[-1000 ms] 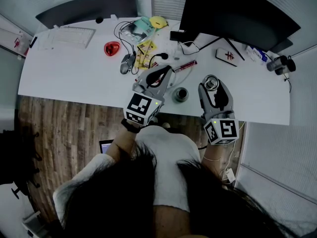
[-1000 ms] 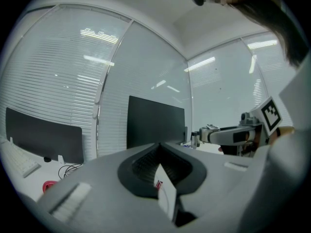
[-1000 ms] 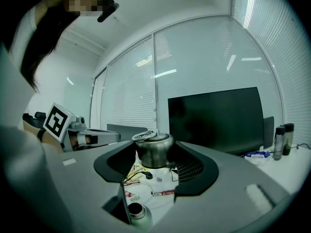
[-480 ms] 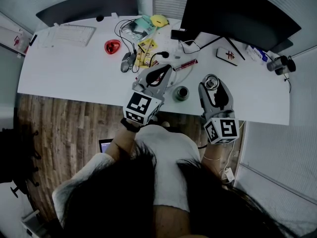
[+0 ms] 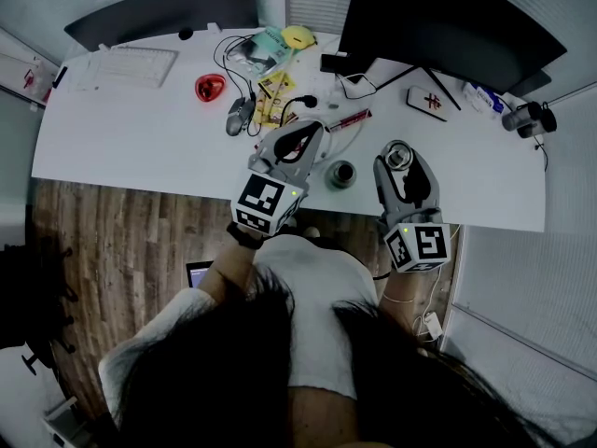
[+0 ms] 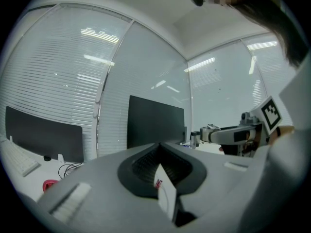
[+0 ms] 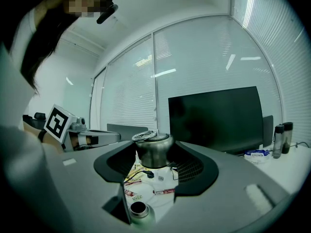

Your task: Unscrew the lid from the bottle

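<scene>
The open metal bottle (image 5: 340, 175) stands near the front edge of the white table (image 5: 140, 147), between the two grippers; its dark mouth (image 7: 138, 209) shows low in the right gripper view. My right gripper (image 5: 399, 151) is shut on the round metal lid (image 5: 399, 158), which it holds off the bottle and to its right. In the right gripper view the lid (image 7: 154, 149) sits clamped between the jaws of the right gripper (image 7: 154, 154). My left gripper (image 5: 306, 136) hovers just left of the bottle, shut with nothing in it; the left gripper (image 6: 161, 147) shows its jaws pressed together.
A black monitor (image 5: 448, 26) stands behind the bottle. A mouse (image 5: 240, 118), cables, yellow packets (image 5: 275, 91) and a red object (image 5: 211, 90) lie behind the left gripper. A keyboard (image 5: 126, 66) sits far left and dark bottles (image 5: 527, 119) far right.
</scene>
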A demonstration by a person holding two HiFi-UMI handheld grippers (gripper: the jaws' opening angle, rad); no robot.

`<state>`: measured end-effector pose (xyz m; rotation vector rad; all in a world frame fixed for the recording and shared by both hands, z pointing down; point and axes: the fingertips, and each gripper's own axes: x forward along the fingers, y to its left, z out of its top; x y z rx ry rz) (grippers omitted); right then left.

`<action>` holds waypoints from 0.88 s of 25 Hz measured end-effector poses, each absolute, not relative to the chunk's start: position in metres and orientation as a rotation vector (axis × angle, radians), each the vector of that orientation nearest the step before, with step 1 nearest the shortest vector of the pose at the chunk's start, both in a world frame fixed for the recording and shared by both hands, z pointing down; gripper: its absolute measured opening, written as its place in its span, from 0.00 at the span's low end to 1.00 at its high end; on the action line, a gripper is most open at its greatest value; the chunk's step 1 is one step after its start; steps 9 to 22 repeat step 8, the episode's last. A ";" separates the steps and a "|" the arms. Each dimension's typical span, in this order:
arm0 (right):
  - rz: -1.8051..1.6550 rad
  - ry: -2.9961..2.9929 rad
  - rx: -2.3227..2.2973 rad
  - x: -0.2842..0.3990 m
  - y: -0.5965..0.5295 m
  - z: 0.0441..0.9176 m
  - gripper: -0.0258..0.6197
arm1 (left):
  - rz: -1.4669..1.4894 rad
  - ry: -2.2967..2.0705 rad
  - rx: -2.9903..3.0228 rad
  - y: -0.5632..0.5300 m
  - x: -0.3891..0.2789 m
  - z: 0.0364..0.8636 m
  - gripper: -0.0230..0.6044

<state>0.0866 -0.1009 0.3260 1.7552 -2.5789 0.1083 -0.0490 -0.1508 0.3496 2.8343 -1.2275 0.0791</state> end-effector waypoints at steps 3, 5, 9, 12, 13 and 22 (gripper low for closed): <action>0.113 -2.577 1.757 0.087 -0.100 0.327 0.42 | 0.083 -1.221 2.836 -0.150 -0.048 0.351 0.13; 0.114 -2.580 1.756 0.086 -0.100 0.328 0.42 | 0.084 -1.220 2.836 -0.150 -0.049 0.352 0.13; 0.118 -2.585 1.757 0.085 -0.101 0.328 0.42 | 0.085 -1.216 2.838 -0.152 -0.049 0.352 0.13; 0.118 -2.585 1.757 0.085 -0.101 0.328 0.42 | 0.085 -1.216 2.838 -0.152 -0.049 0.352 0.13; 0.118 -2.585 1.757 0.085 -0.101 0.328 0.42 | 0.085 -1.216 2.838 -0.152 -0.049 0.352 0.13; 0.118 -2.585 1.757 0.085 -0.101 0.328 0.42 | 0.085 -1.216 2.838 -0.152 -0.049 0.352 0.13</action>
